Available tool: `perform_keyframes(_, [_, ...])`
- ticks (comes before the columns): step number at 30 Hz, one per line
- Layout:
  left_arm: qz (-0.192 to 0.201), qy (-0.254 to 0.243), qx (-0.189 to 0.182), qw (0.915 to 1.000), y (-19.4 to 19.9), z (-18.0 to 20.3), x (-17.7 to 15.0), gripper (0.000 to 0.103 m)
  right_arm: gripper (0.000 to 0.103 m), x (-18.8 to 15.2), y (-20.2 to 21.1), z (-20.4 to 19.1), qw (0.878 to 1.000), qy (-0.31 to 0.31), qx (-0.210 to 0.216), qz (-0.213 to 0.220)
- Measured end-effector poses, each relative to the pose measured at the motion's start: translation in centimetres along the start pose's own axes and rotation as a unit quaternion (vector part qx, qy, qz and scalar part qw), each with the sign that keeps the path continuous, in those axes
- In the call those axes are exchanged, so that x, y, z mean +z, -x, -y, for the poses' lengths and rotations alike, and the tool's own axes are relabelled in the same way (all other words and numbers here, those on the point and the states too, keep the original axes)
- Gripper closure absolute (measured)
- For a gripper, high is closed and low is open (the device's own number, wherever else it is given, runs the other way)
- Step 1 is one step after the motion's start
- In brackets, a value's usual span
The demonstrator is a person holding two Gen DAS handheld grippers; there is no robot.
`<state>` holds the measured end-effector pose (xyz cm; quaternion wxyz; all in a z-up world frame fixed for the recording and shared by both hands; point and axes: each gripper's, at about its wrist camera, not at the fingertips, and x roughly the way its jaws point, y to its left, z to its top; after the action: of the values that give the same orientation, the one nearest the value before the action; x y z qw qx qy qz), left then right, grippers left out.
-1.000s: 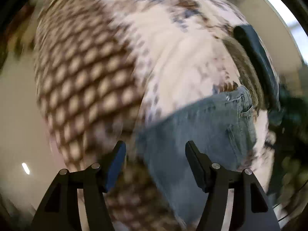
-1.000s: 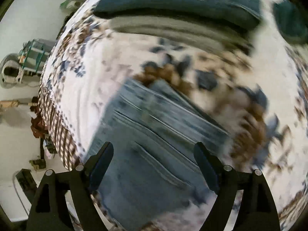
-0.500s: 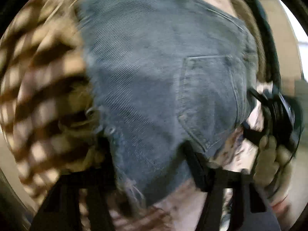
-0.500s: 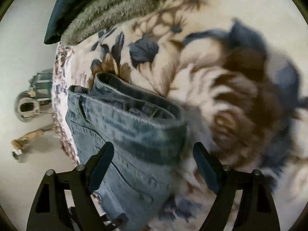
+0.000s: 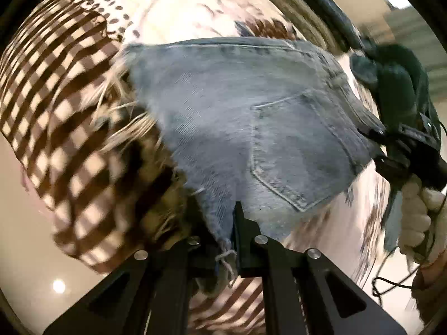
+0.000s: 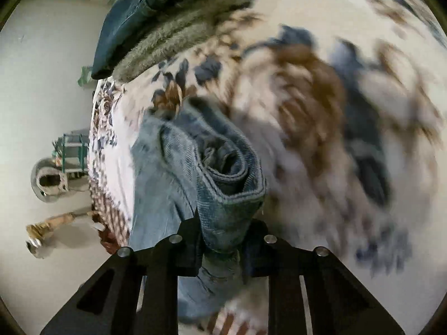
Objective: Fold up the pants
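Light blue denim pants (image 5: 251,128) with a back pocket and frayed hem lie on a floral and checked bedspread (image 5: 64,106). My left gripper (image 5: 223,240) is shut on the frayed hem corner of the pants. My right gripper (image 6: 223,240) is shut on the bunched waistband end of the pants (image 6: 223,184). The right gripper, held by a gloved hand (image 5: 416,217), also shows at the right edge of the left wrist view. Both views are blurred by motion.
A dark blue pillow (image 6: 134,19) and a grey furry blanket (image 6: 178,33) lie at the far end of the bed. The pale floor (image 6: 42,97) with a small teal rack (image 6: 69,150) lies beyond the bed's left edge.
Both grippers came down onto the pants and shut, the left on the frayed hem, the right on the waistband, which is now bunched and lifted.
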<state>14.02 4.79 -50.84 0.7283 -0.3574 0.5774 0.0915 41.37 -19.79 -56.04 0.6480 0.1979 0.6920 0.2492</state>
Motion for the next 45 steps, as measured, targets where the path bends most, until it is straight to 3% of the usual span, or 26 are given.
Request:
perform_keyframes(4, [-0.033, -0.022, 0.03, 0.9988, -0.3, -2.0, -0.9, 0.097, 0.08, -5.1, 1.8, 3.7, 0.999, -0.025, -0.038, 0.001])
perform_keyframes(7, [-0.016, 0.063, 0.022, 0.9976, 0.9, -5.1, -2.0, 0.096, 0.07, -6.1, 0.3, 7.3, 0.993, -0.08, -0.074, -0.041])
perform_keyframes(9, [0.012, 0.137, 0.007, 0.9905, 2.7, -6.6, -3.6, 0.092, 0.063, -6.2, -0.5, 8.6, 0.991, -0.092, -0.071, -0.061])
perform_keyframes(10, [0.033, 0.176, -0.006, 0.9838, 3.7, -7.0, -4.5, 0.087, 0.046, -6.3, -0.5, 8.9, 0.992, -0.09, -0.065, -0.063])
perform_keyframes(11, [0.051, 0.213, -0.019, 0.9754, 4.4, -6.9, -5.5, 0.072, 0.04, -6.2, -0.4, 9.0, 0.993, -0.085, -0.059, -0.064])
perform_keyframes(12, [0.063, 0.248, -0.031, 0.9662, 4.7, -6.8, -6.5, 0.045, 0.04, -6.3, -0.2, 9.0, 0.993, -0.079, -0.054, -0.063])
perform_keyframes(13, [0.068, 0.277, -0.042, 0.9577, 4.8, -6.6, -7.5, 0.032, 0.04, -6.2, 0.0, 8.9, 0.994, -0.071, -0.048, -0.063])
perform_keyframes(14, [0.075, 0.309, -0.067, 0.9456, 4.4, -6.0, -8.5, 0.027, 0.039, -6.1, 0.2, 8.9, 0.995, -0.064, -0.045, -0.062])
perform_keyframes(18, [0.081, 0.372, -0.148, 0.9129, 0.4, -3.0, -9.0, 0.027, 0.038, -4.4, -0.1, 9.2, 0.997, -0.051, -0.029, -0.055])
perform_keyframes(23, [0.081, 0.411, -0.201, 0.8855, -4.4, -0.7, -7.8, 0.027, 0.038, -2.4, -2.4, 9.3, 0.997, -0.041, 0.014, -0.066])
perform_keyframes(28, [0.067, 0.489, -0.192, 0.8485, -8.1, -1.2, -7.7, 0.029, 0.037, -1.1, -3.4, 9.5, 0.995, -0.058, 0.043, -0.062])
perform_keyframes(30, [0.081, 0.502, -0.182, 0.8413, -8.2, -1.2, -7.2, 0.034, 0.037, -0.9, -3.7, 9.5, 0.995, -0.064, 0.048, -0.056])
perform_keyframes(31, [0.095, 0.499, -0.172, 0.8443, -7.8, -1.0, -6.7, 0.042, 0.039, -0.9, -3.8, 9.4, 0.995, -0.066, 0.05, -0.049])
perform_keyframes(32, [0.106, 0.488, -0.161, 0.8514, -7.3, -0.8, -6.4, 0.061, 0.049, -1.0, -3.8, 9.5, 0.995, -0.07, 0.051, -0.044])
perform_keyframes(33, [0.12, 0.466, -0.151, 0.8638, -6.6, -0.4, -5.8, 0.073, 0.055, -1.4, -4.0, 9.6, 0.995, -0.077, 0.052, -0.039])
perform_keyframes(35, [0.141, 0.416, -0.133, 0.8884, -5.4, 0.9, -4.5, 0.078, 0.069, -2.1, -3.3, 10.2, 0.994, -0.086, 0.056, -0.027])
perform_keyframes(39, [0.155, 0.327, -0.125, 0.9238, -2.8, 1.5, -3.2, 0.079, 0.074, -4.0, -1.4, 9.6, 0.992, -0.1, 0.075, -0.014])
perform_keyframes(42, [0.146, 0.309, -0.135, 0.9299, -2.8, -0.7, -3.7, 0.076, 0.073, -5.4, -0.8, 8.4, 0.995, -0.07, 0.069, -0.025])
perform_keyframes(45, [0.115, 0.353, -0.16, 0.9147, -5.2, -3.1, -3.9, 0.066, 0.055, -5.7, -2.4, 8.7, 0.995, -0.059, 0.06, -0.049])
